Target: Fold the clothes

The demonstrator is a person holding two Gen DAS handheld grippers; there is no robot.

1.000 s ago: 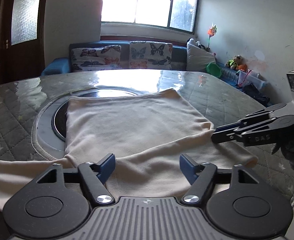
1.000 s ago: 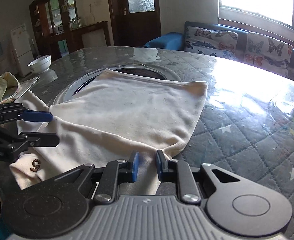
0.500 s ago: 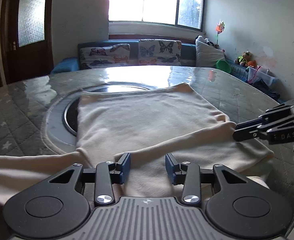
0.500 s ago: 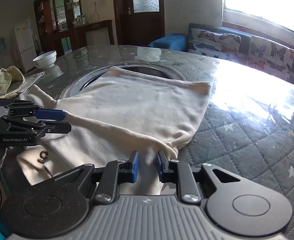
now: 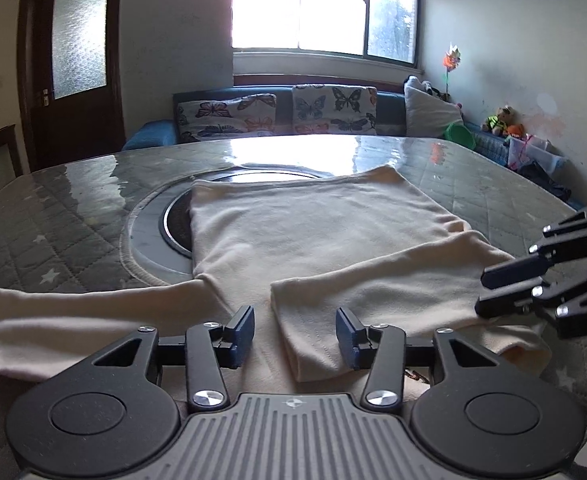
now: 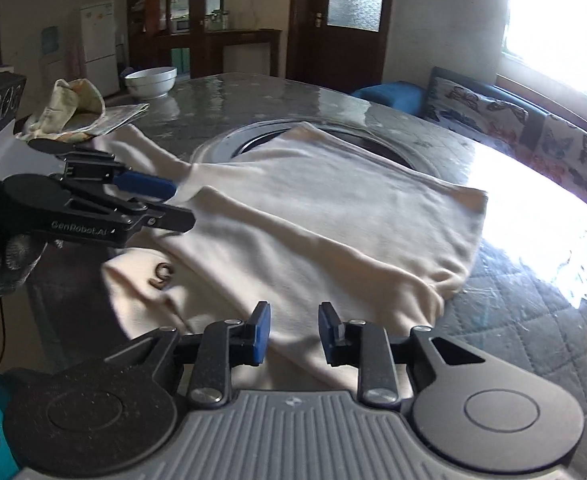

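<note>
A cream long-sleeved shirt [image 5: 313, 232] lies flat on the quilted table, body toward the window. One sleeve [image 5: 393, 284] lies folded across the near part of the shirt; the other sleeve [image 5: 73, 316] stretches out to the left. My left gripper [image 5: 293, 332] is open just above the folded sleeve's cuff, holding nothing. My right gripper [image 6: 291, 336] is open over the shirt's near right edge [image 6: 333, 248], holding nothing. Each gripper shows in the other's view: the right one [image 5: 509, 288] and the left one [image 6: 173, 204].
A round metal ring [image 5: 149, 232] set in the table lies under the shirt's far left. A white bowl [image 6: 151, 80] and a crumpled cloth [image 6: 69, 108] sit at the table's far left. A sofa with butterfly cushions [image 5: 277, 116] stands behind the table.
My right gripper has opened and let go of the shirt. My left gripper narrowed, then opened again. The sleeve now lies folded across the shirt. Both grippers have drawn back a little.
</note>
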